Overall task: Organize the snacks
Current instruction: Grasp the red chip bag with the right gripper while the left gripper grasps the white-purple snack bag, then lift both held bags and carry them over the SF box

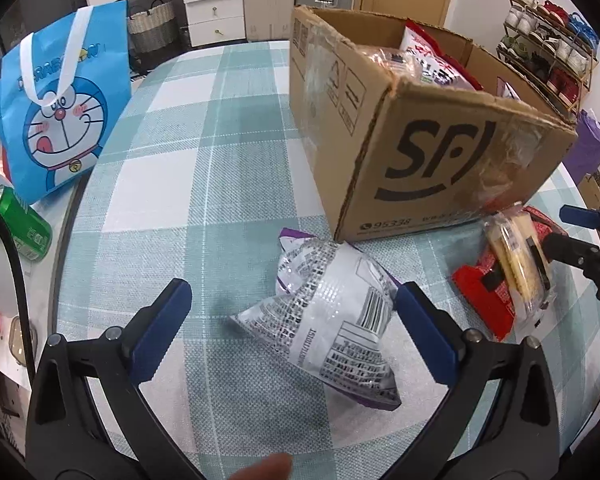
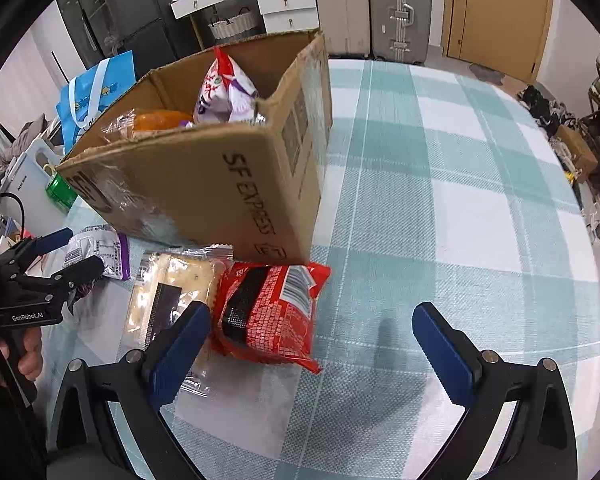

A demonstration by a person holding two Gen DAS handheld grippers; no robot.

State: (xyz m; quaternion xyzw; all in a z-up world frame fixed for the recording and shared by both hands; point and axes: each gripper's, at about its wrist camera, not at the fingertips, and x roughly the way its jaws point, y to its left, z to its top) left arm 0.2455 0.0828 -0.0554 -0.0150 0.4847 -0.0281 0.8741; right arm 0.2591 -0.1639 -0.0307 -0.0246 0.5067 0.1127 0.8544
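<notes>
A silver and purple snack bag (image 1: 332,316) lies on the checked tablecloth, between the open fingers of my left gripper (image 1: 296,304), nearer the right finger. It also shows in the right wrist view (image 2: 100,250). A clear cracker pack (image 1: 516,256) lies on a red snack bag (image 1: 488,292) to the right. In the right wrist view my right gripper (image 2: 312,328) is open, with the red bag (image 2: 268,312) and cracker pack (image 2: 168,292) by its left finger. The open cardboard box (image 1: 428,148) (image 2: 204,184) holds several snacks.
A blue cartoon tote bag (image 1: 60,108) stands at the table's left edge, with a green can (image 1: 20,224) beside it. Drawers, suitcases and a shoe rack (image 1: 548,48) stand around the room. The tablecloth (image 2: 460,200) stretches right of the box.
</notes>
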